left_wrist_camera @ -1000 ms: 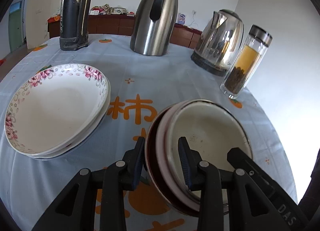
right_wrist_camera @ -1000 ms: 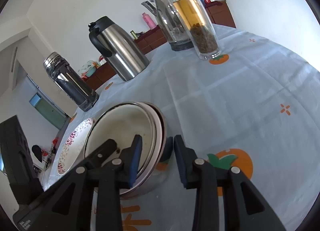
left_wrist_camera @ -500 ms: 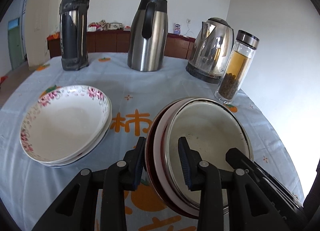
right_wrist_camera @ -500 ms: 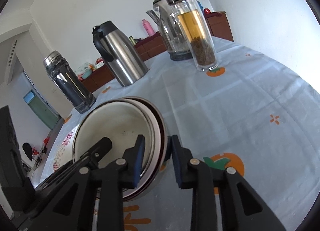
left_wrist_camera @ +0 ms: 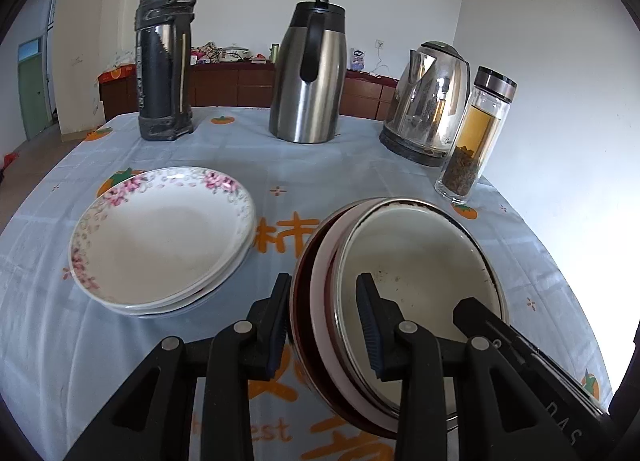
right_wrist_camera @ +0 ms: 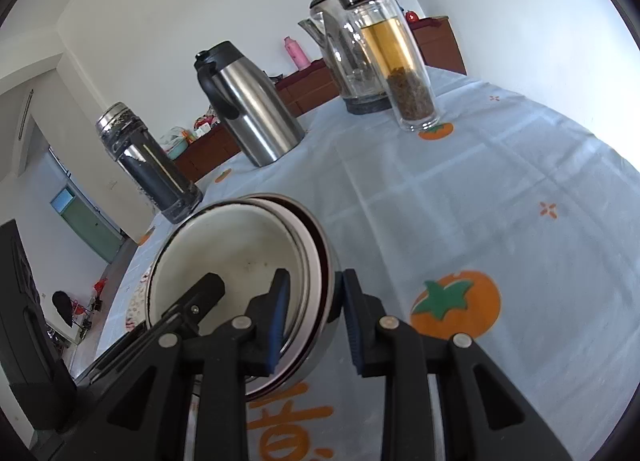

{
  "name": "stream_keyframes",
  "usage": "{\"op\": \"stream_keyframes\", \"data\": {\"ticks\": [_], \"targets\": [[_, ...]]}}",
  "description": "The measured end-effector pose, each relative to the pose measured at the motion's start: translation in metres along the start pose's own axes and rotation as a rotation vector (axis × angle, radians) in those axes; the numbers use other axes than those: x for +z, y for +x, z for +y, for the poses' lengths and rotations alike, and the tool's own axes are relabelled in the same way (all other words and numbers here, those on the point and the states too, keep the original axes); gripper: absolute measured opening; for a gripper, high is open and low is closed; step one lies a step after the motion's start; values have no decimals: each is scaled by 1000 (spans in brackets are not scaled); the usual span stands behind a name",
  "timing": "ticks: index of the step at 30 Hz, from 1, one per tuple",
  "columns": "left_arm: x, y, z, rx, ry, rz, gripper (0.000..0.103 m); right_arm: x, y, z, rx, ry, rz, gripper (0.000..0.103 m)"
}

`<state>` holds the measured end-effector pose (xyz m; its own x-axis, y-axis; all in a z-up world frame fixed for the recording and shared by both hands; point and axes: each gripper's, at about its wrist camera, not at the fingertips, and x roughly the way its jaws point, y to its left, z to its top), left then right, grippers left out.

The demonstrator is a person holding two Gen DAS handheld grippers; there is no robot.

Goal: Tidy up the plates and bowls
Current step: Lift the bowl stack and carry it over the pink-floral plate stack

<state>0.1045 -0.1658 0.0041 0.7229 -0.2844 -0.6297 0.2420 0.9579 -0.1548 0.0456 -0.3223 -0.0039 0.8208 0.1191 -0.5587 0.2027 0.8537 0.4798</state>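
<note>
A stack of nested bowls (left_wrist_camera: 420, 261), white enamel inside with pink and dark red rims, is held between both grippers above the table. My left gripper (left_wrist_camera: 324, 321) is shut on its left rim. My right gripper (right_wrist_camera: 312, 317) is shut on the right rim of the same bowl stack (right_wrist_camera: 240, 257); its black finger also shows in the left wrist view (left_wrist_camera: 480, 313). A stack of floral plates (left_wrist_camera: 160, 237) lies on the tablecloth to the left, partly hidden in the right wrist view.
Along the table's far side stand a black thermos (left_wrist_camera: 164, 57), a steel carafe (left_wrist_camera: 308, 73), an electric kettle (left_wrist_camera: 428, 101) and a glass tea bottle (left_wrist_camera: 472, 137). A wooden sideboard (left_wrist_camera: 240, 85) runs behind. The tablecloth (right_wrist_camera: 500, 201) has orange fruit prints.
Both grippers have risen with the bowl stack, which now sits higher above the tablecloth. The right gripper's fingers closed tighter on the rim. The floral plates stayed put.
</note>
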Motion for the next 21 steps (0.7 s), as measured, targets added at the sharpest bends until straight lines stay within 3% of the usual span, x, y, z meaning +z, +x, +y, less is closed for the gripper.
{"op": "stream_keyframes", "data": {"ticks": [21], "targets": [[-12,-45,68,40,-37,-29,36,-43,-14,68,33,-41,-4,27]]}}
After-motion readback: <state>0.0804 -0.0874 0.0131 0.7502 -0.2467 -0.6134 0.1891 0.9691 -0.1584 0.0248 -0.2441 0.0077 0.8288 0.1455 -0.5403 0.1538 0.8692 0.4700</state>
